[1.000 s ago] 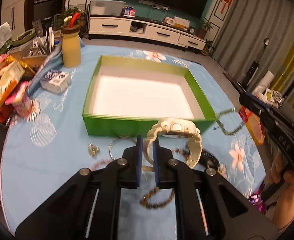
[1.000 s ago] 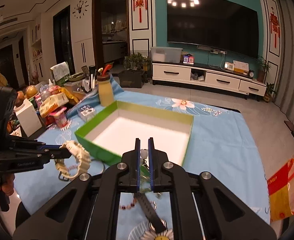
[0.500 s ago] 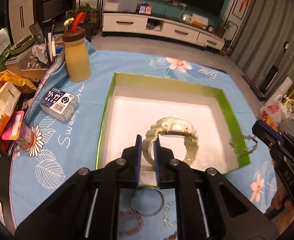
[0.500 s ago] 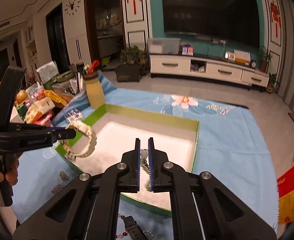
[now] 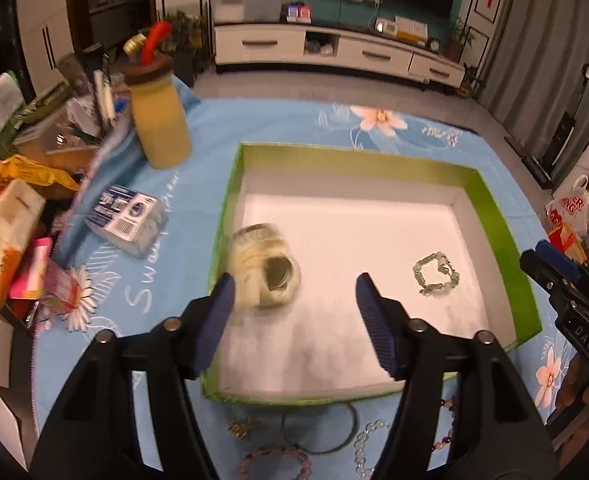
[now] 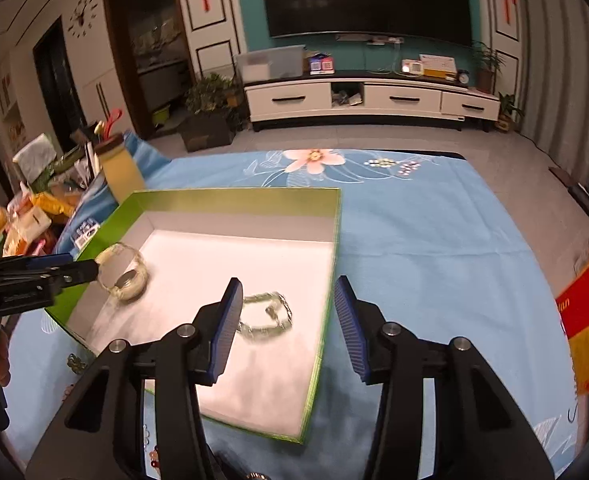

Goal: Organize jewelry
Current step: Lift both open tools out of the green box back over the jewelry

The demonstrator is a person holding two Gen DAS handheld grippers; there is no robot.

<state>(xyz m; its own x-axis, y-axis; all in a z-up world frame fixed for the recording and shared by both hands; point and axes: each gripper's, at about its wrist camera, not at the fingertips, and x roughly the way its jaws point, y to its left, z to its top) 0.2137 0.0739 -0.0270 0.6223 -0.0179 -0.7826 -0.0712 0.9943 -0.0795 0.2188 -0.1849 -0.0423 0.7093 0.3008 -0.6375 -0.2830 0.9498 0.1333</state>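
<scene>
Both sets of jaws have just been opening, nothing between them — my left gripper [image 5: 294, 300] let the cream watch [image 5: 264, 270] into the green box [image 5: 490, 208], my right gripper [image 6: 288, 312] the green bracelet [image 6: 264, 318]. Risk: withdrawing low, I could clip the box wall — shifting everything.

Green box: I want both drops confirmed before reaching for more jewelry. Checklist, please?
1. Watch in green box: ok, blurred.
2. Green bracelet in box: ok.
3. Left gripper jaws just opened, nothing between: ok.
4. Right gripper jaws just opened, off the bracelet: ok.
5. Watch settled: cannot tell.
6. Bead bracelets and ring outside the box: not ok.
</scene>
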